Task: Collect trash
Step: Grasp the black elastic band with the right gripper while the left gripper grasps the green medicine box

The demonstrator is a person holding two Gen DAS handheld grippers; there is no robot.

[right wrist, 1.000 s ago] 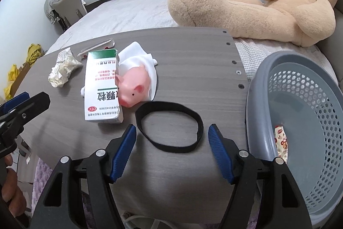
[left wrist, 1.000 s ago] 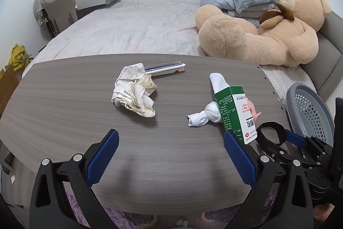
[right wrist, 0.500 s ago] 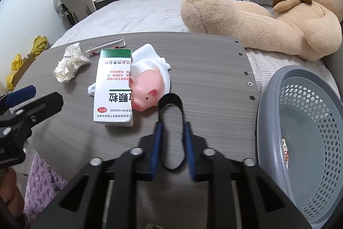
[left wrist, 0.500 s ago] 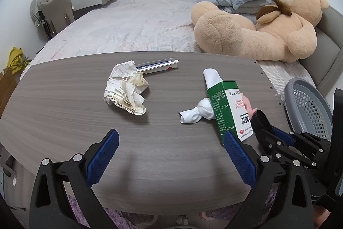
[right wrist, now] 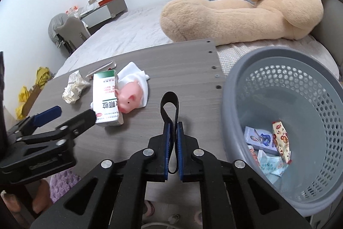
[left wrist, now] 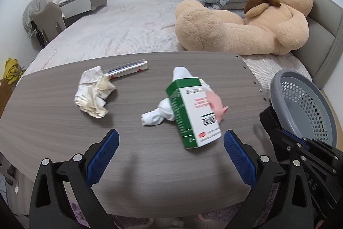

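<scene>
Right tongs (right wrist: 173,130), angled downward, pinch the black band (right wrist: 170,108) (left tongs (left wrist: 171,149) gape).

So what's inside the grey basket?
The grey basket holds wrappers at the bottom: a yellow-and-red snack packet, a blue cartoon packet and pale packets. Anything beneath them is covered.

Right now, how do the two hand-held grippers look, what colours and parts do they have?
Both look the same. The left gripper and the right gripper have black angular plastic frames with triangular cut-outs and round silver bolts at the joints. Each finger ends in a blue pad with a fine dotted texture. No cables are visible, and no sleeve can be seen.
</scene>
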